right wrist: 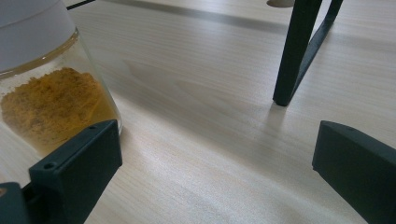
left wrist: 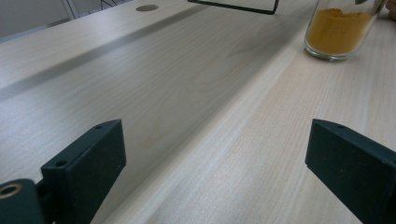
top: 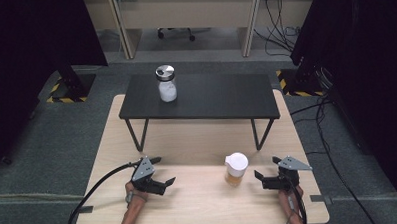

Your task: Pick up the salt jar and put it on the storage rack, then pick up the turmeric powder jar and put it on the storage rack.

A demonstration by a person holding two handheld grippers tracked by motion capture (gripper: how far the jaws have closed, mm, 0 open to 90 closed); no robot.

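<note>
Here the high view sets both grippers low on a pale wooden table point(top: 199, 202), the left gripper point(top: 163, 174) and the right gripper point(top: 265, 169) each spread wide with nothing between the jaws. Between them, nearer the right one, stands a glass jar point(top: 235, 169) with a white lid, just beside that gripper but apart from it. The right gripper view adds what is inside the glass jar point(right wrist: 51, 100): orange-yellow powder, close by 1 black jaw. The left gripper view finds the same glass jar point(left wrist: 341, 30) farther off. From above, a low black shelf point(top: 201, 98) stands on the table and carries a second jar point(top: 166, 84) with a metal lid and white contents. Around it lies grey carpet, with dark screens at both sides.
</note>
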